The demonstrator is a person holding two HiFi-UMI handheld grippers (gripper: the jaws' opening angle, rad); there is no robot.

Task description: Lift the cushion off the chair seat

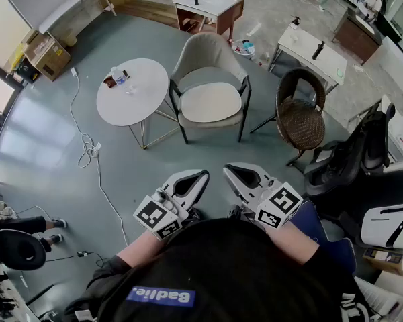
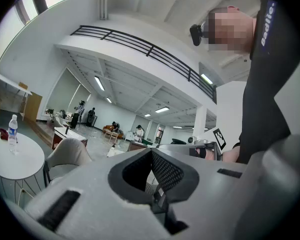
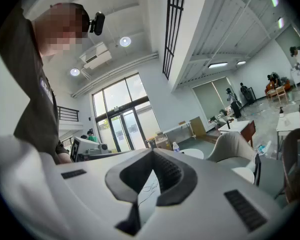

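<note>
**Cushion flat on the chair seat, both tongs shut and empty**

At the far left of the floor stands a cardboard box [image 1: 48, 54]; what it holds cannot be made out. To its right is a round white table [image 1: 138, 102]. A clear water bottle [image 1: 119, 76] stands upright near the table's far left edge, with a small dark red thing just beside it; how full the bottle is cannot be told. Just right of the table is the pale armchair [image 1: 205, 51]. The off-white cushion [image 1: 211, 102] lies flat on its seat, between the two dark arm frames. Further right stands a brown wicker chair [image 1: 301, 116].

Below in the head view, two bare forearms reach forward from dark sleeves. They hold the left gripper [image 1: 200, 177] and the right gripper [image 1: 232, 171] level and side by side. The tips lean toward each other and point at the armchair, well apart from it. In each gripper view the jaws meet at their tips with nothing between them.
</note>
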